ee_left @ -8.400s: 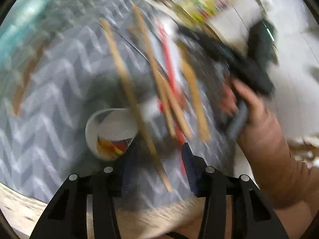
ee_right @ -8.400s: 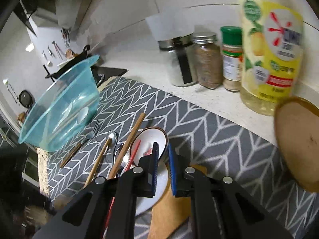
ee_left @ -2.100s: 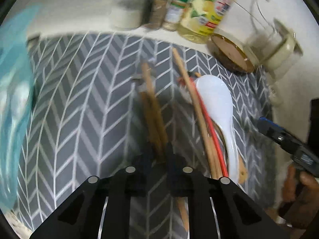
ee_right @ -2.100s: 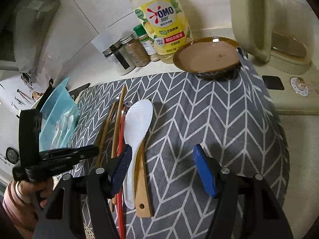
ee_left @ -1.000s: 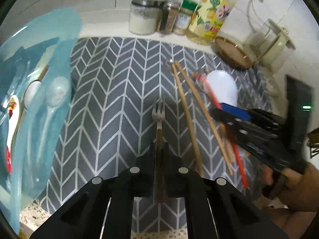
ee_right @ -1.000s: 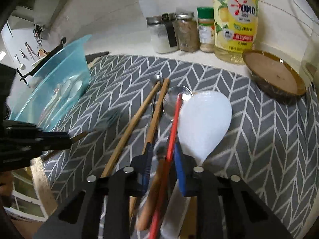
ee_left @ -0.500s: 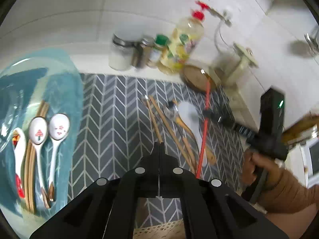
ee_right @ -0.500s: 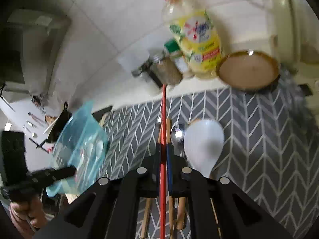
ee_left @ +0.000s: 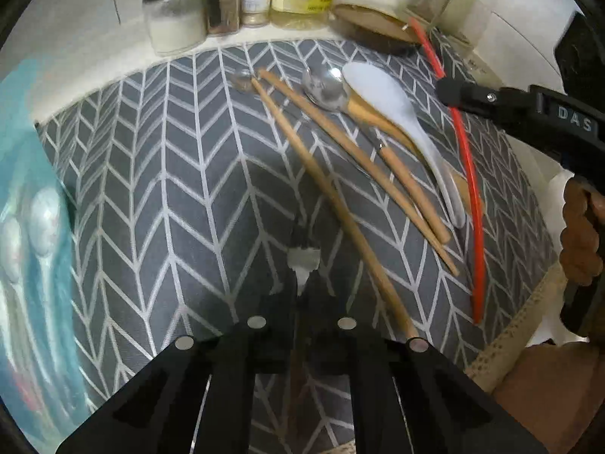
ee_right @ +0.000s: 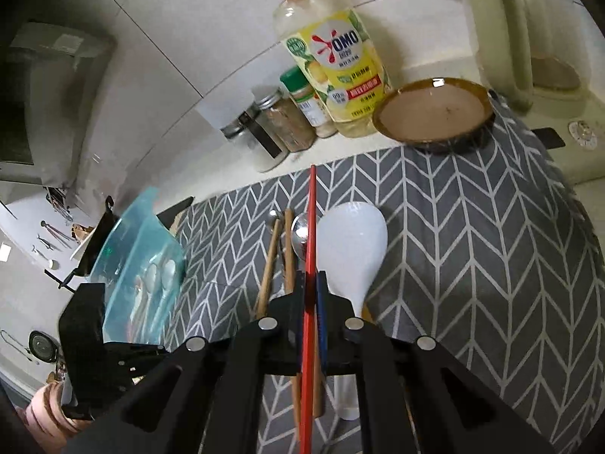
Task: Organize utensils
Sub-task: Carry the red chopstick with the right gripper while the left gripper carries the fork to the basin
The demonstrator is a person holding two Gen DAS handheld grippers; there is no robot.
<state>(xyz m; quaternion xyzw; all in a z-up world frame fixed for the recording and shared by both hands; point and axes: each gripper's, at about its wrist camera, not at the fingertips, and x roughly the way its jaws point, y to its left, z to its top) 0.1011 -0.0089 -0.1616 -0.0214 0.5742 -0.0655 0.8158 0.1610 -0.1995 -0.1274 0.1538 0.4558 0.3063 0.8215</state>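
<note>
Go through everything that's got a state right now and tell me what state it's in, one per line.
Left gripper: shut on the fork.
Fork: held, tines forward, over the mat.
Right gripper: shut on the red chopstick.
Red chopstick: held, off the mat.
White rice paddle: lying flat on the mat.
Wooden chopsticks: lying on the mat.
Blue tub: holding spoons.
Dish soap bottle: upright.

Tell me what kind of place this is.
Most likely a home kitchen counter: spice jars and a dish soap bottle stand against a tiled wall, and a kettle stands beside a patterned mat strewn with utensils.
</note>
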